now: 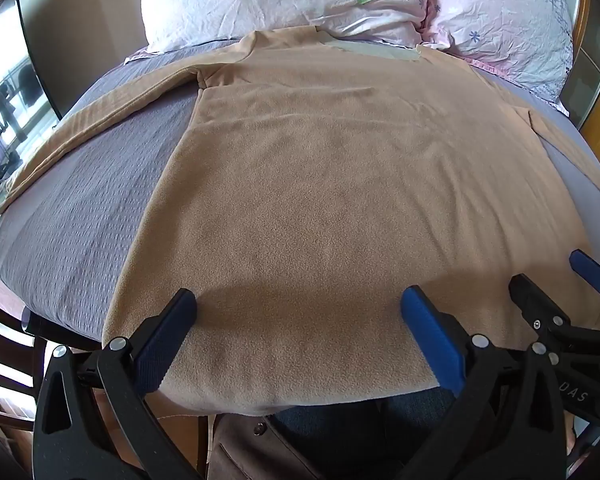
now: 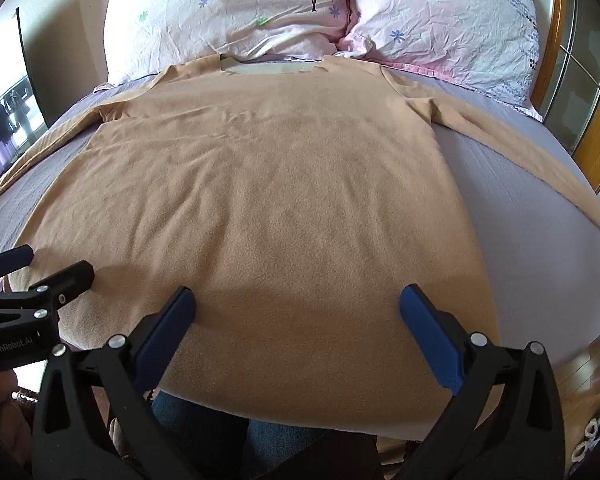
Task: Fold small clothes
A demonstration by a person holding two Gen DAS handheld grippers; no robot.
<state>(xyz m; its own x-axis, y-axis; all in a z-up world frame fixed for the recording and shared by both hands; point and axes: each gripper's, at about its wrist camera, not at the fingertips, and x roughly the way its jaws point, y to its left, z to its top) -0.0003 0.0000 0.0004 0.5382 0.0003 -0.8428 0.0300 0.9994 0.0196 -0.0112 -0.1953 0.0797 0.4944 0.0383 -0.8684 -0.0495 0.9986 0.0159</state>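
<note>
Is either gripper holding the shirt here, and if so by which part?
Nothing is held. The left gripper and right gripper are both open, poised over the hem end of the tan shirt, which lies spread flat on the bed.

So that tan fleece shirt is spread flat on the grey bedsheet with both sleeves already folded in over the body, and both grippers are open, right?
Not quite: the sleeves are not folded in. The right wrist view shows both sleeves of the tan fleece shirt stretched outward over the grey bedsheet. The left gripper and right gripper are open.
</note>
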